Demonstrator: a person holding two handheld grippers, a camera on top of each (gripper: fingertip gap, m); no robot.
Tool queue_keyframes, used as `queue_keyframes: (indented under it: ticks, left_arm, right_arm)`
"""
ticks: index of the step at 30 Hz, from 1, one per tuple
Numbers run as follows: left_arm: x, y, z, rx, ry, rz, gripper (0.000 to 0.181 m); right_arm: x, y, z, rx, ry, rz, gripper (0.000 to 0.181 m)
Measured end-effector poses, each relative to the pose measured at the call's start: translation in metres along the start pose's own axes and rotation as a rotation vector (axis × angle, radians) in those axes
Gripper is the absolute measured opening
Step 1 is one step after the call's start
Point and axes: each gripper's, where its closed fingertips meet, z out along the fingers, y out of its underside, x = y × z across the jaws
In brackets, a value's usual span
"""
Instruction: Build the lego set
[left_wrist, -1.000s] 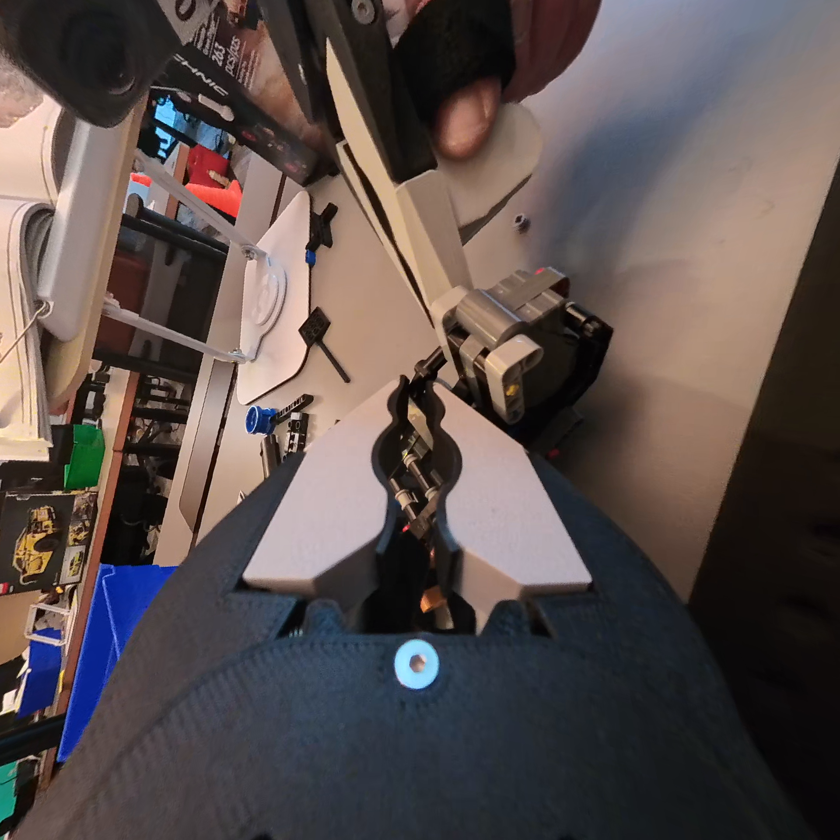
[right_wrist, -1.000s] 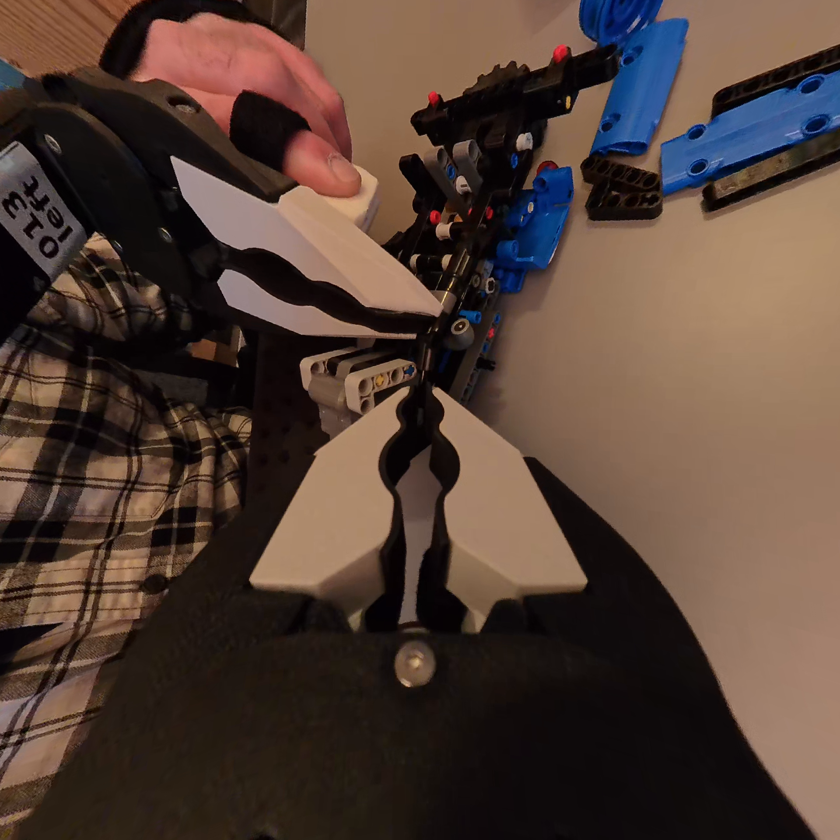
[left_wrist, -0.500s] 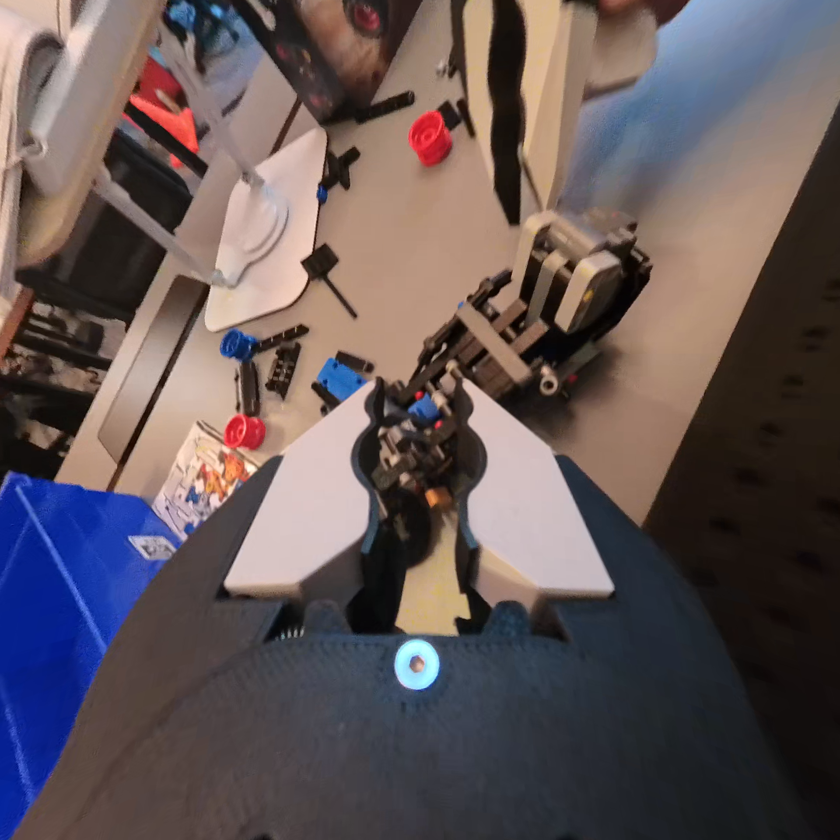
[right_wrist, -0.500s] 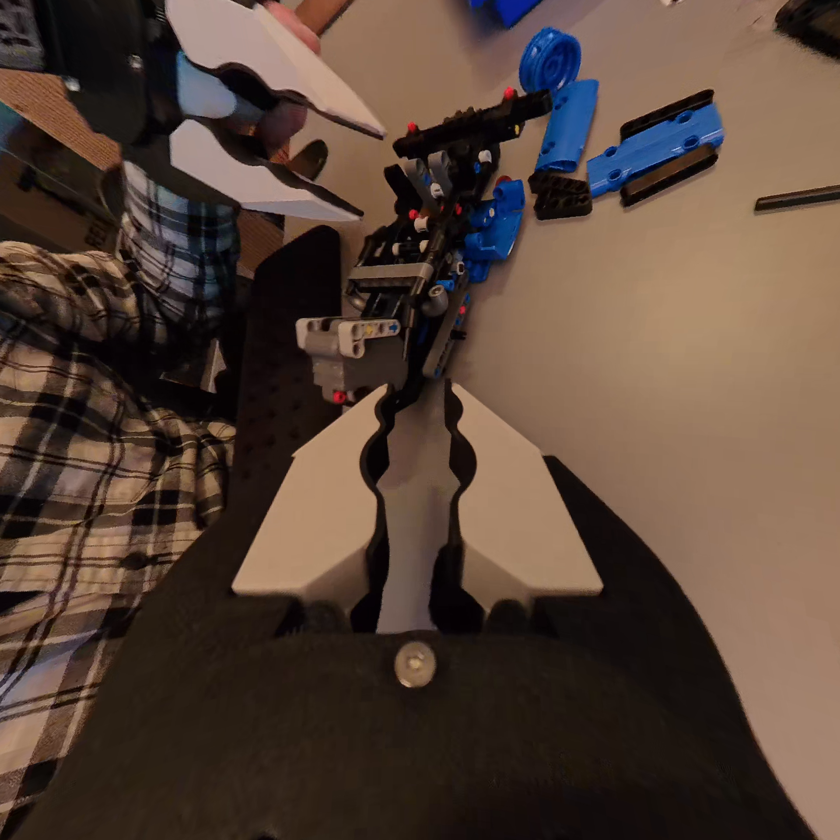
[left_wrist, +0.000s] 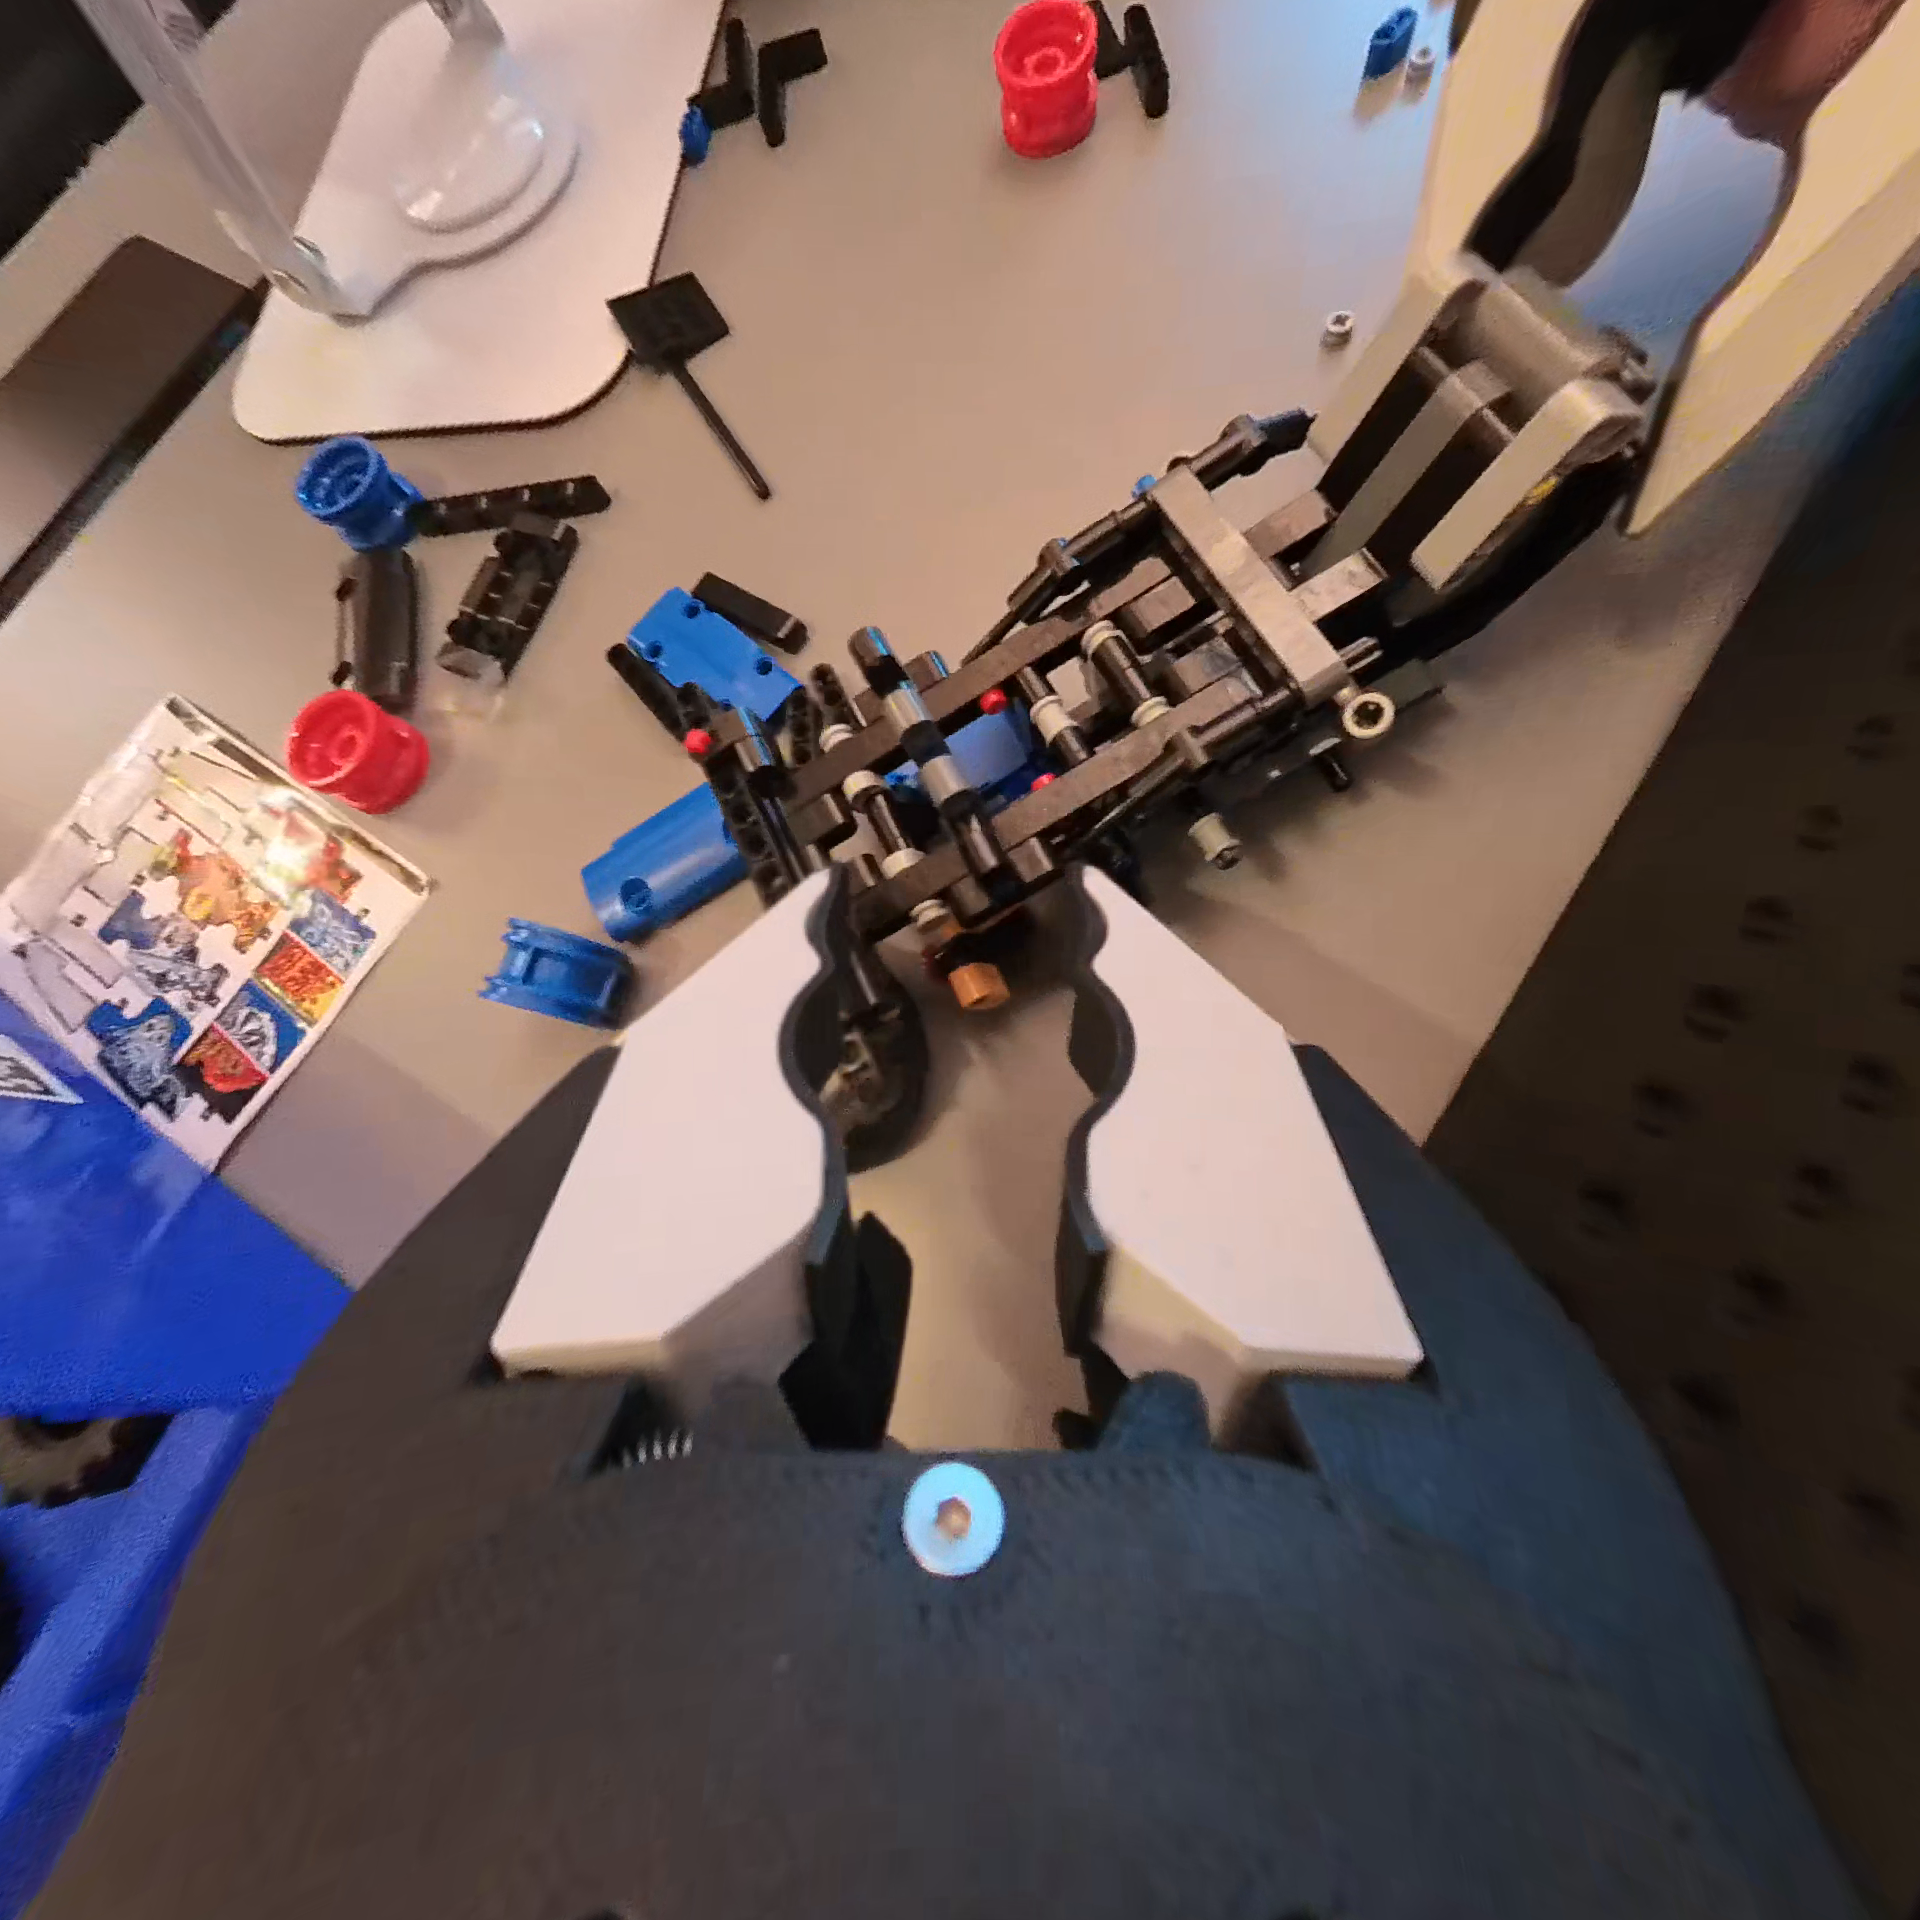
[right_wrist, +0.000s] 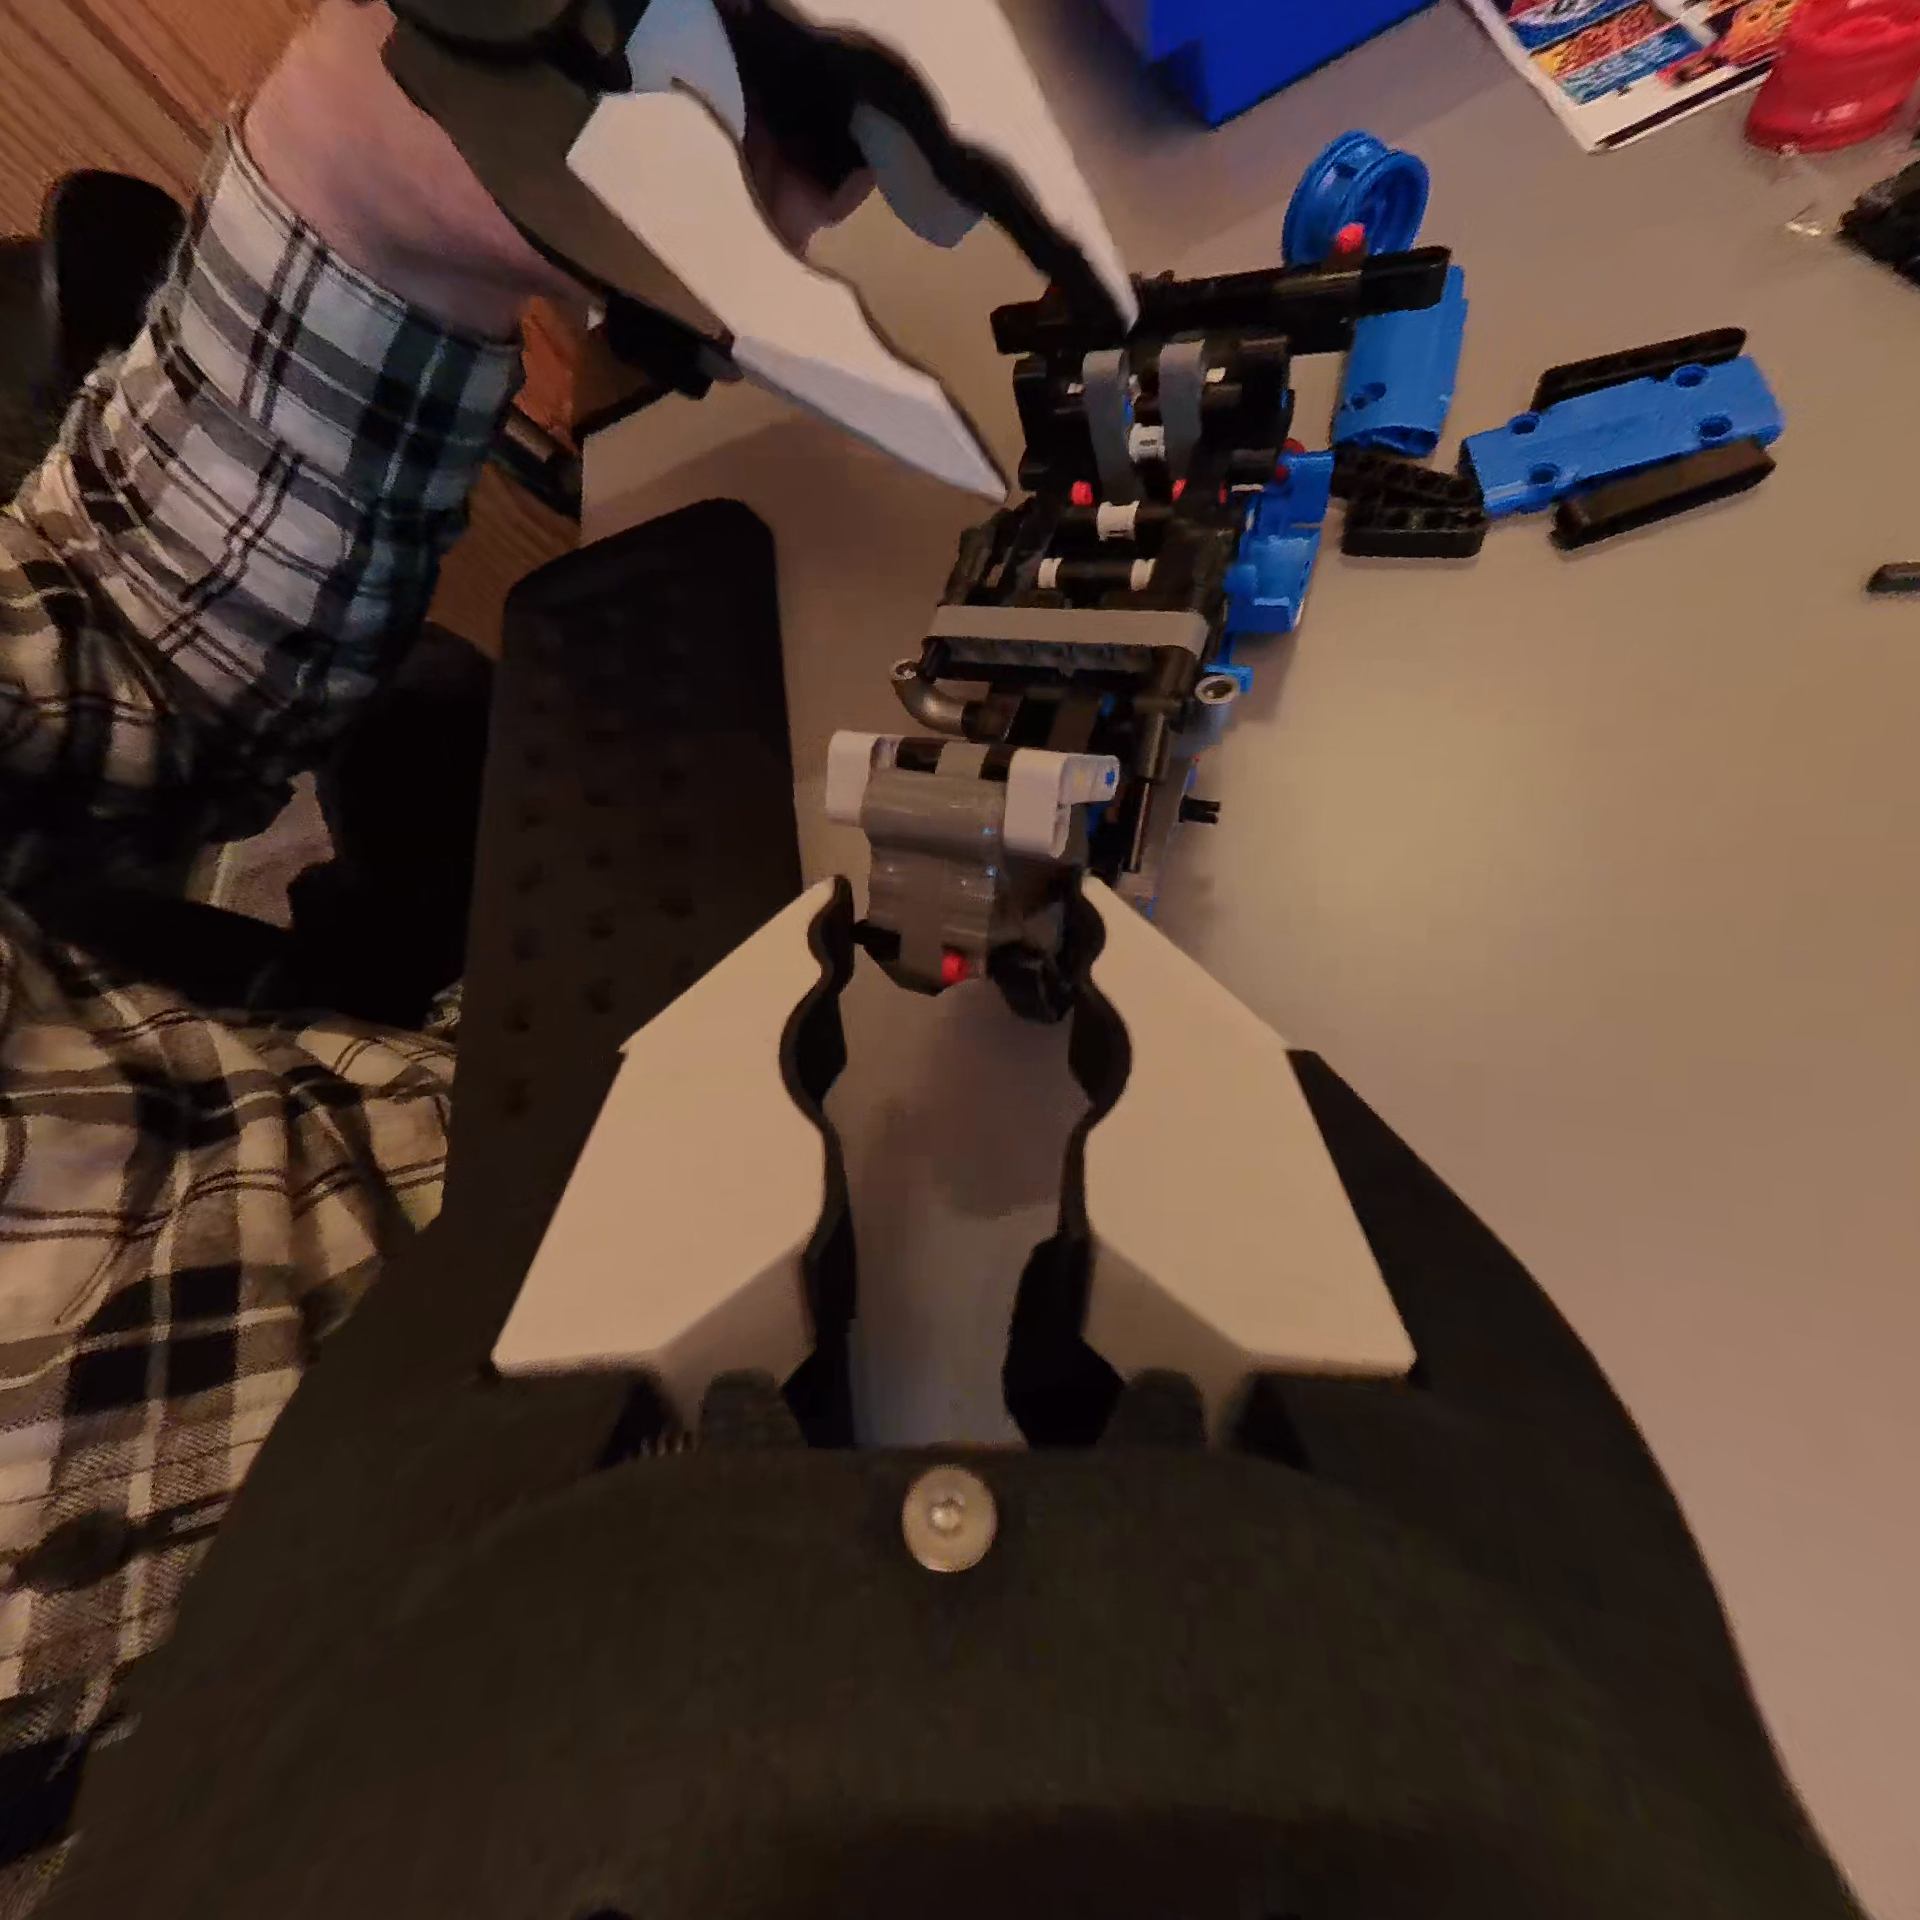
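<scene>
Left wrist view looking steeply down along its fingers from close above one end of the lego model, right wrist view aimed from the opposite end, perhaps slightly lower, the model and grey table shared, each view catching the other gripper.

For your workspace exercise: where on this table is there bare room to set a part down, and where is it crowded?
Bare: the table right of the half-built model in the right wrist view, and the strip between the white stand base and the model. Crowded: around the blue wheel, red wheel, sticker sheet and the blue panels.
</scene>
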Motion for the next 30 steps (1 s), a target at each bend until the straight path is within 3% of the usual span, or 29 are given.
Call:
queue_keyframes:
  ticks: [6,14,25,30]
  left_arm:
    - [0.023,-0.009,0.006,0.042,0.023,0.012,0.03]
    - [0.047,-0.018,0.009,0.06,0.05,0.033,0.033]
    - [0.054,-0.012,0.005,0.075,0.006,0.033,0.026]
    - [0.054,-0.01,0.001,0.072,-0.006,0.074,0.026]
  right_arm:
    - [0.024,0.001,-0.018,-0.027,0.051,-0.057,0.032]
    - [0.058,0.003,-0.039,-0.053,0.102,-0.114,0.035]
    - [0.064,0.001,-0.06,-0.13,0.033,-0.226,0.033]
    - [0.087,-0.005,-0.094,-0.127,0.118,-0.233,0.031]
